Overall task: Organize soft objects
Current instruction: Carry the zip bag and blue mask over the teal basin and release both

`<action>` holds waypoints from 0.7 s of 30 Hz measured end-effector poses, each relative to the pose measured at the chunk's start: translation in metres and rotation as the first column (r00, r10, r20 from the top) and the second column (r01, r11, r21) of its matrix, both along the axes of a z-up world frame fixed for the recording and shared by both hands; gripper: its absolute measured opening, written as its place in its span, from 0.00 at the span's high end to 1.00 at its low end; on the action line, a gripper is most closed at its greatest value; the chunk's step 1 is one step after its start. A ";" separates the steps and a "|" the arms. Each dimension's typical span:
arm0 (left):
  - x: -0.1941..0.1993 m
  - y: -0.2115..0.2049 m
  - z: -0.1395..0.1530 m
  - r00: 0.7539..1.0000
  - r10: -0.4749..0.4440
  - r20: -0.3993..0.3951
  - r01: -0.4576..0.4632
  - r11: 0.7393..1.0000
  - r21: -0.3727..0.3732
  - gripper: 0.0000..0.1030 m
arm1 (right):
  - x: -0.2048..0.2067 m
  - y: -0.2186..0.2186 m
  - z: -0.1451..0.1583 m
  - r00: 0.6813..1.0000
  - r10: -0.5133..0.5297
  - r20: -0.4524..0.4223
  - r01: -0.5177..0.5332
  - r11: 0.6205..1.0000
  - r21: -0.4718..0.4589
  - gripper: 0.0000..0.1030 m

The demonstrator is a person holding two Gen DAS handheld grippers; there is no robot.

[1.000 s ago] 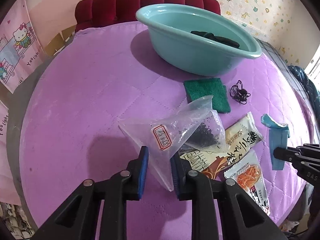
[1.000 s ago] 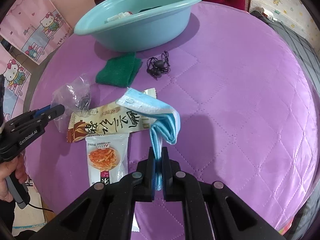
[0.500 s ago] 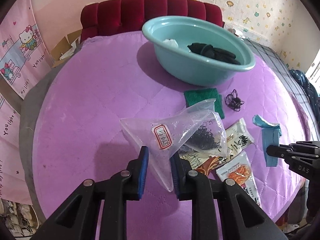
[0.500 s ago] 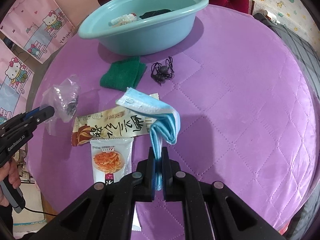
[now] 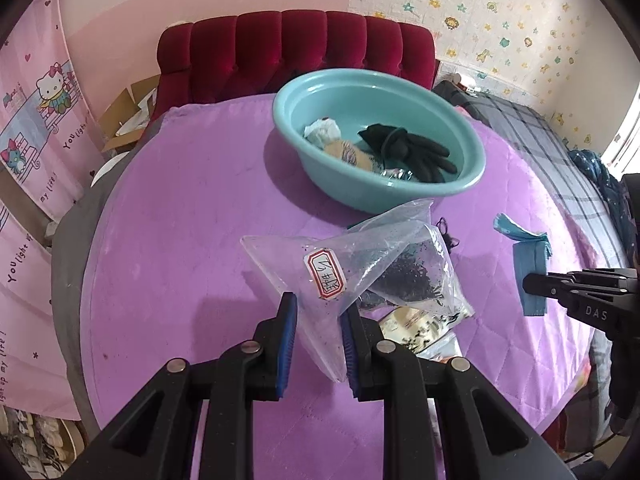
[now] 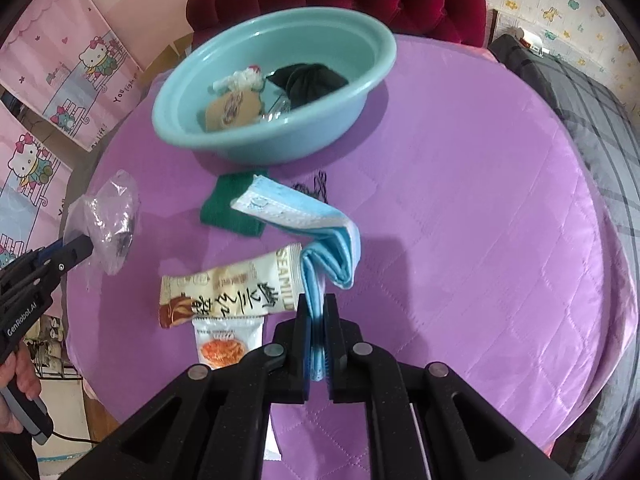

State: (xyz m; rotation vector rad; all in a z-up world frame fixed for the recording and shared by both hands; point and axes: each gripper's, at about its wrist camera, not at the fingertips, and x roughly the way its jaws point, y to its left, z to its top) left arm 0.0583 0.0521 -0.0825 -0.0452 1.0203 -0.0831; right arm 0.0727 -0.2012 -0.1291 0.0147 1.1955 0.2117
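Note:
My left gripper (image 5: 318, 320) holds a clear plastic bag (image 5: 360, 268) of dark bits with a red-edged label, lifted above the purple table; the bag also shows in the right wrist view (image 6: 110, 224). My right gripper (image 6: 317, 316) is shut on a folded blue face mask (image 6: 320, 232), held in the air; the mask shows in the left wrist view (image 5: 530, 268) too. A teal basin (image 5: 476, 172) at the back holds a black glove (image 5: 412, 150), a white cloth and a small packet. It also shows in the right wrist view (image 6: 280, 148).
On the purple quilted table (image 6: 480, 200) lie a green scouring pad (image 6: 226, 212), a black hair tie (image 6: 316, 188), a beige snack packet (image 6: 228, 292) and a white snack packet (image 6: 224, 344). A red headboard (image 5: 296, 52) stands behind.
Both grippers have risen with their loads, so the basin's inside shows more. The bag now hangs clear of the table. Neither grip has changed.

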 end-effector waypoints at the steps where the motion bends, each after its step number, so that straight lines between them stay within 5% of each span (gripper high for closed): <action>1: 0.002 0.000 0.003 1.000 -0.001 0.003 0.001 1.000 -0.008 0.77 | 0.001 0.000 0.002 1.000 0.000 0.002 0.000 1.000 0.000 0.96; 21: 0.067 -0.012 0.050 0.995 -0.079 0.064 0.081 0.996 -0.030 0.77 | 0.062 0.010 0.073 0.997 0.027 0.077 -0.030 0.998 0.047 0.95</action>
